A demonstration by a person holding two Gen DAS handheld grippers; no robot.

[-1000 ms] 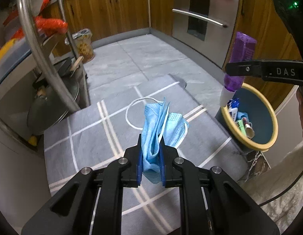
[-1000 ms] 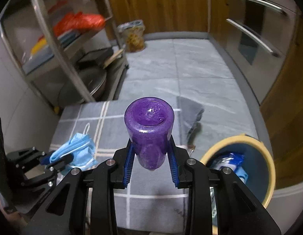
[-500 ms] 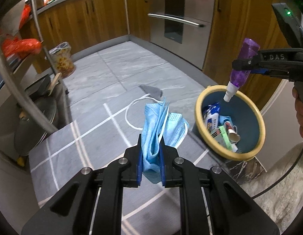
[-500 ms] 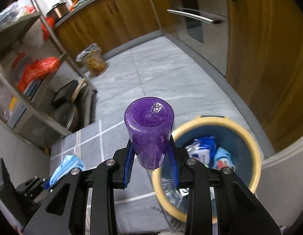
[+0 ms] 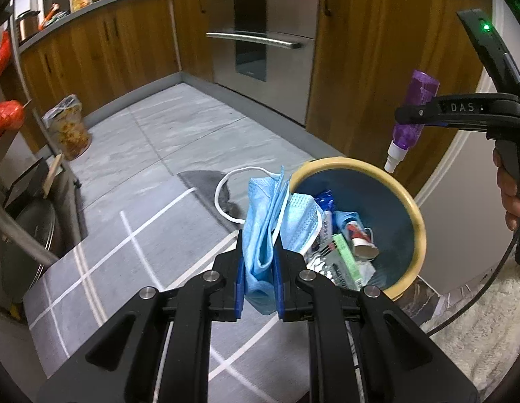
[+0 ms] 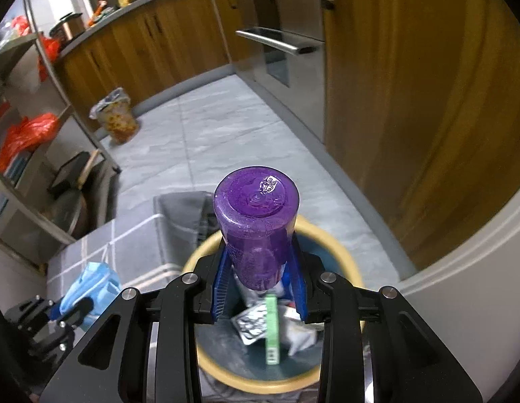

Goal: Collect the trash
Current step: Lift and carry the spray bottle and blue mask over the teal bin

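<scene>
1. Left wrist view: left gripper (image 5: 258, 270) is pinching a folded blue face mask (image 5: 265, 225) between its blue pads; the mask hangs bunched, with its white ear loop (image 5: 226, 194) sticking out on the side away from the bin.
2. Same view: the mask sits just at the near rim of the trash bin (image 5: 415, 208), a blue tub with a yellow rim standing on the floor at the corner of the grey striped rug (image 5: 125, 252). Inside the bin are a green box (image 5: 344, 255), wrappers and a small tube.
3. Same view: right gripper (image 5: 411, 116) is clamped on a purple spray bottle (image 5: 415, 114), nozzle pointing down, above the bin's far rim. A hand (image 5: 510, 194) is on the handle.
4. Right wrist view: right gripper (image 6: 260, 282) pads squeeze the purple spray bottle (image 6: 258, 221) at its lower body, base toward the camera. The trash bin (image 6: 223, 374) lies directly below, with the green box (image 6: 271, 329) and foil wrappers visible inside.
5. Same view: left gripper (image 6: 75, 307) is at the lower left over the rug (image 6: 125, 245), with the face mask (image 6: 91, 283) in it.
</scene>
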